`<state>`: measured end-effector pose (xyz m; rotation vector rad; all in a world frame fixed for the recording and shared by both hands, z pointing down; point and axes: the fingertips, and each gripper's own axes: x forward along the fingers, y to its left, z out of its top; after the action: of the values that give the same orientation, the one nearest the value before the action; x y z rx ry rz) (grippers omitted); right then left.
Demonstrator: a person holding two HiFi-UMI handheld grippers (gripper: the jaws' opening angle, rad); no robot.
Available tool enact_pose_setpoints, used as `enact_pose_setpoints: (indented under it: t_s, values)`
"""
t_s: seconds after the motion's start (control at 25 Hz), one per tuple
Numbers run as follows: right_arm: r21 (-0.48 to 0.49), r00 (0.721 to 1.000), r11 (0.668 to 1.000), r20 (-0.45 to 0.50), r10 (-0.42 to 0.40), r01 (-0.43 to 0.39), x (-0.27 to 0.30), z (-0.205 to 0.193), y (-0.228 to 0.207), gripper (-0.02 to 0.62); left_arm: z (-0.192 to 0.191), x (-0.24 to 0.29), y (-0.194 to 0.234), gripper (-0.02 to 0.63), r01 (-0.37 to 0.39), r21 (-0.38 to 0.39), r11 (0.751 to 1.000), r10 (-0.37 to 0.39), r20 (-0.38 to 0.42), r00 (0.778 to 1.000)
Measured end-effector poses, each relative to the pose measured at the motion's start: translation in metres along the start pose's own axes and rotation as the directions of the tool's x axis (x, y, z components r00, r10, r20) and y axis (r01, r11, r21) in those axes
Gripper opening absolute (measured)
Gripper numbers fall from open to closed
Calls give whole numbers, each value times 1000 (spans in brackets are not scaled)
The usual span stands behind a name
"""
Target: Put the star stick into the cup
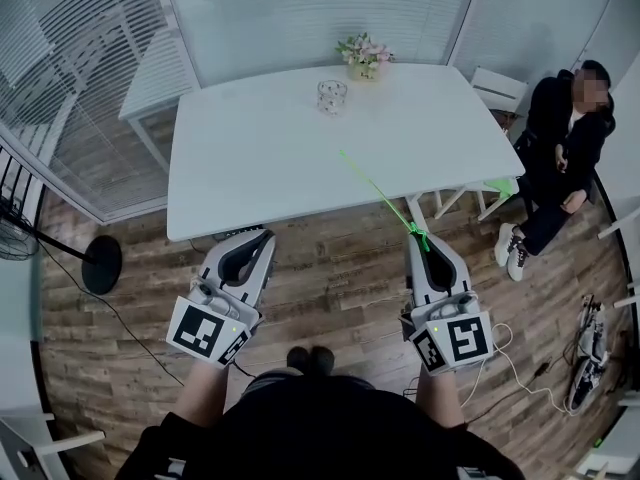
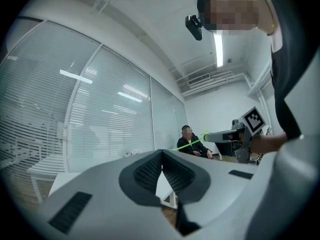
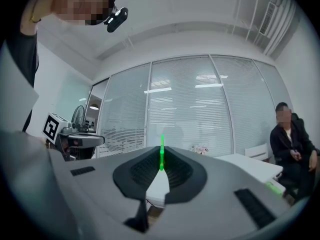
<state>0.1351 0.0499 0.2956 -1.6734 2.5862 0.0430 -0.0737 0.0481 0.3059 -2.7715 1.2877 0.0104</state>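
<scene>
Office mtg rm: blinded glass partitions [image 1: 300, 13], white table [image 1: 270, 158], wood floor [image 1: 340, 278], ceiling strip light [image 2: 218, 49].

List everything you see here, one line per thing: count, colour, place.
table: one, white, centre
cup: one, clear glass, table's far side
flowers: one bunch, pink-white, far table edge
star stick: one, green, reaching over table's near edge
seated person: one, black clothes, right of table
fan: one, black, floor at left
left gripper: one, grey-white, shut, empty
right gripper: one, grey-white, shut on the star stick
</scene>
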Motion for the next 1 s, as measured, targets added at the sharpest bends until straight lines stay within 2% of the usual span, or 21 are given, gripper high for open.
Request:
enact_pose_setpoints:
  t_s: [0.48, 0.64, 1.0]
  values:
    - [-13, 1000, 1000, -23, 5, -6, 4, -10, -21, 22, -11, 11, 0, 14, -35, -8, 999, 35, -15, 999]
    - [-14, 1000, 1000, -21, -3, 3, 12, -15, -27, 23, -17, 23, 5, 14, -22, -5, 1000, 22, -13, 1000]
    - [-34, 999, 999, -15, -29, 28, 67, -18, -45, 21, -21, 66, 54, 14, 4, 9, 1000, -4, 3, 1000]
